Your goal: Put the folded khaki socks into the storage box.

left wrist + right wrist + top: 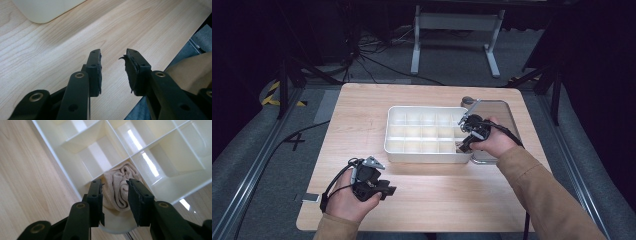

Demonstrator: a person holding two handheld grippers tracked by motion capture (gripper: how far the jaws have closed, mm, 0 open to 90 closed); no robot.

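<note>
A white divided tray (427,157) stands in the middle of the wooden table (357,125). A rolled beige cloth (117,192) lies in the tray's near right corner compartment. My right gripper (462,145) hangs just over that compartment; in the right gripper view its jaws (115,182) stand apart on either side of the cloth, and the pads do not press on it. The other compartments within sight of the tray (53,151) hold nothing. My left gripper (388,191) rests low near the table's front edge, open (113,53), with bare wood between its jaws.
A flat silver metal tray (499,112) lies right of the white tray, partly under my right hand. In the left gripper view, the white tray's corner (47,10) is at the top and a tan sleeve (192,72) at the right. A metal frame stands beyond the table.
</note>
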